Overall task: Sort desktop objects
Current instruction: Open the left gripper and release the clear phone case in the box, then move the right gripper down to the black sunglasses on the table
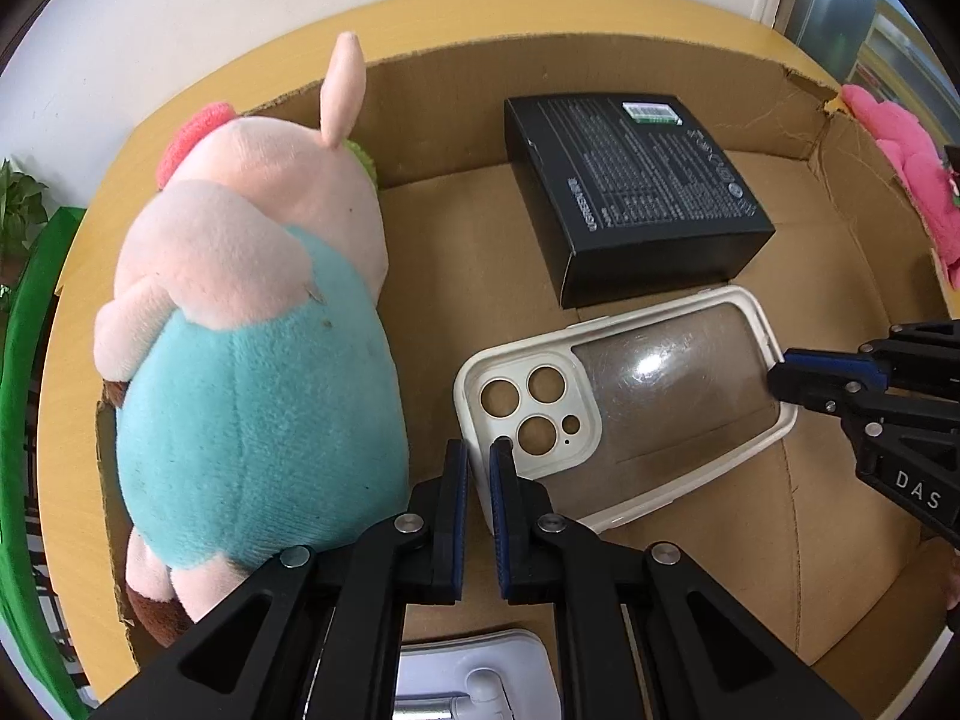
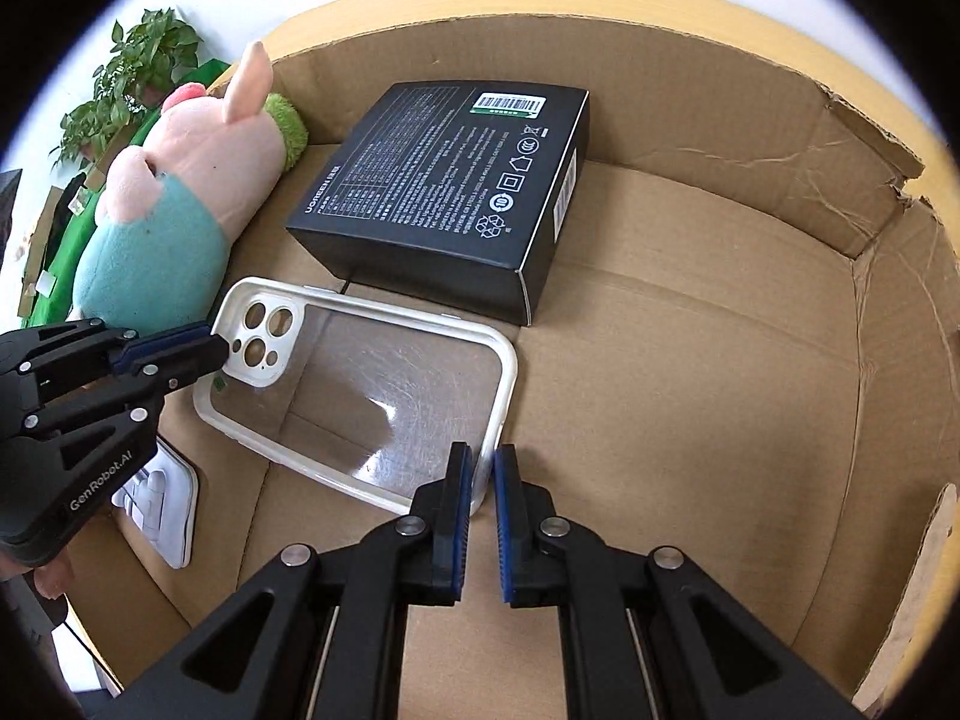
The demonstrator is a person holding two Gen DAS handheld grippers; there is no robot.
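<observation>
Both tools (image 1: 478, 456) (image 2: 481, 461) pinch phone case (image 2: 360, 384) ends.

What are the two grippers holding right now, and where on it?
Both grip the phone case: the left gripper pinches its rim at the camera-cutout end, the right gripper pinches the rim at the opposite end.

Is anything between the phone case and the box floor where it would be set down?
Nothing visible. The phone case, gripped at opposite ends by the left gripper and right gripper, hangs over bare cardboard box floor. The black box lies just behind it, the plush pig to its left.
</observation>
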